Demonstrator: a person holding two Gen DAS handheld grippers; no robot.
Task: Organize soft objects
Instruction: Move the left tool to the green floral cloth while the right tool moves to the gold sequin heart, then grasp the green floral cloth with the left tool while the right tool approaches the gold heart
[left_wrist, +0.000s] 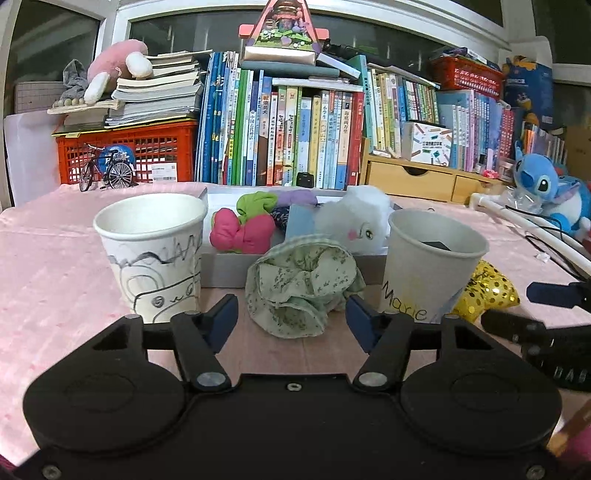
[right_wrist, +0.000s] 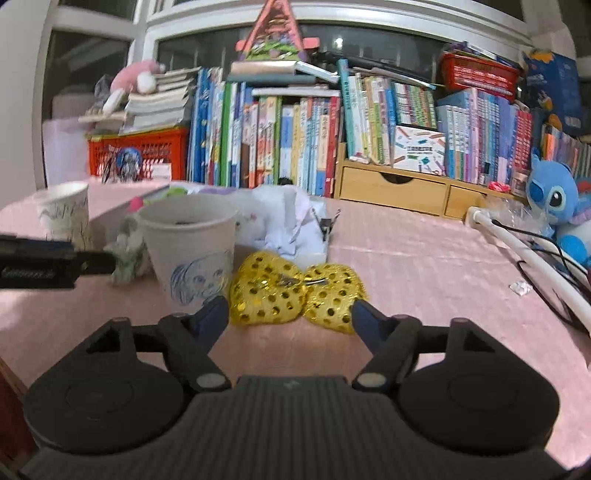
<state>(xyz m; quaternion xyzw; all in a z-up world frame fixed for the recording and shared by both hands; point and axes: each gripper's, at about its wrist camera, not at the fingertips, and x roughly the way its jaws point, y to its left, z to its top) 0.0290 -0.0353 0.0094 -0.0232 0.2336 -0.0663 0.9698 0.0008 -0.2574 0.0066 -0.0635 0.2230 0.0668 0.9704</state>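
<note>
A green floral scrunchie (left_wrist: 301, 286) lies on the pink tablecloth between two paper cups, one at the left (left_wrist: 151, 254) and one marked "Marie" (left_wrist: 430, 264). My left gripper (left_wrist: 291, 317) is open, its fingers either side of the scrunchie's near edge. A gold sequin bow (right_wrist: 297, 291) lies right of the "Marie" cup (right_wrist: 192, 247). My right gripper (right_wrist: 290, 319) is open just before the bow. The bow also shows in the left wrist view (left_wrist: 487, 288). A grey box (left_wrist: 229, 266) behind holds a pink bow (left_wrist: 242, 230), a green scrunchie (left_wrist: 256, 205) and a white plush (left_wrist: 356, 221).
Books (left_wrist: 295, 136), a red crate (left_wrist: 129, 153), a model bicycle (left_wrist: 105, 171) and a wooden drawer unit (left_wrist: 417, 177) line the back. A blue Stitch plush (right_wrist: 554, 199), a white tube (right_wrist: 517, 251) and black cables (right_wrist: 554, 280) lie at the right.
</note>
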